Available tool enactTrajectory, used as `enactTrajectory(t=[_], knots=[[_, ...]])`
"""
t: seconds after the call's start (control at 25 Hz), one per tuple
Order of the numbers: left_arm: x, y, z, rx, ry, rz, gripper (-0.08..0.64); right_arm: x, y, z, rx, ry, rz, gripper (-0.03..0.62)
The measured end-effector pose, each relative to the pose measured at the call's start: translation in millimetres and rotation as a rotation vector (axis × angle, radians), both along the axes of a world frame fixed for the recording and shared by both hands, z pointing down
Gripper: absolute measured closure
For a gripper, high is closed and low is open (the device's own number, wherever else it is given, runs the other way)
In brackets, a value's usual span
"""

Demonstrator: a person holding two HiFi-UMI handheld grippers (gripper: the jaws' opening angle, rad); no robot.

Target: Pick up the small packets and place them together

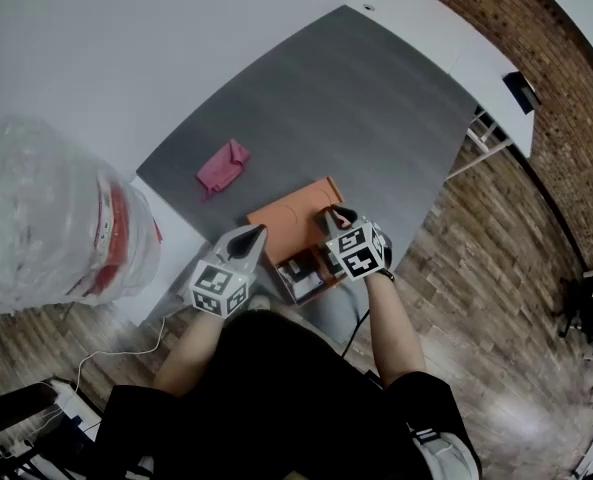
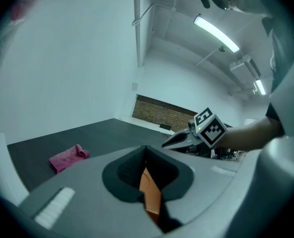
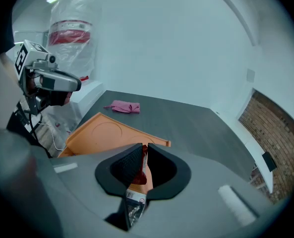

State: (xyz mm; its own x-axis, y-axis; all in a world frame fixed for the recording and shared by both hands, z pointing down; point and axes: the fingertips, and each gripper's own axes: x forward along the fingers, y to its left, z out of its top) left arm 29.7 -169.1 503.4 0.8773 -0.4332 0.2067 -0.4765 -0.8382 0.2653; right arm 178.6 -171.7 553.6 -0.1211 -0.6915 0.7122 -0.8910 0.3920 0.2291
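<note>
The small packet [image 3: 135, 196], red with a barcoded end, hung lengthwise between the jaws of the right gripper [image 3: 143, 148], which were clenched on it. It was above the orange tray [image 3: 94, 133] at the near edge of the tabletop [image 1: 356, 98]. The left gripper [image 2: 147, 148] sat beside the tray's near-left corner, jaws together and empty.

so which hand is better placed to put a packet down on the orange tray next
Right. The right gripper has its fingers shut on a small red-and-white packet above the flat orange plastic tray. The left gripper, at the tray's left corner, shows no packet that I can see.
</note>
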Motion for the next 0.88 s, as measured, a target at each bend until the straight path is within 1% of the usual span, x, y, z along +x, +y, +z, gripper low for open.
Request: enactTrajectory(t=[0.16, 0.32, 0.36, 0.52, 0.76, 0.88], knots=[[-5, -5, 2, -0.006, -0.012, -0.003, 0.56, 0, -15, 3, 0.002, -0.042, 0.03, 0.555], [-5, -6, 7, -0.012, -0.028, 0.017, 0.56, 2, -31, 9, -0.007, -0.155, 0.085, 0.555], [-5, -5, 8, -0.014, -0.032, 0.024, 0.56, 3, -34, 12, -0.012, -0.17, 0.095, 0.555], [-6, -6, 12, -0.024, -0.042, 0.039, 0.56, 11, -37, 26, -0.024, -0.12, 0.116, 0.554], [-11, -13, 18, -0.04, -0.059, 0.044, 0.56, 13, -40, 30, -0.021, -0.125, 0.14, 0.552], [-13, -14, 20, -0.045, -0.069, 0.049, 0.56, 14, -43, 33, -0.009, -0.102, 0.136, 0.538]])
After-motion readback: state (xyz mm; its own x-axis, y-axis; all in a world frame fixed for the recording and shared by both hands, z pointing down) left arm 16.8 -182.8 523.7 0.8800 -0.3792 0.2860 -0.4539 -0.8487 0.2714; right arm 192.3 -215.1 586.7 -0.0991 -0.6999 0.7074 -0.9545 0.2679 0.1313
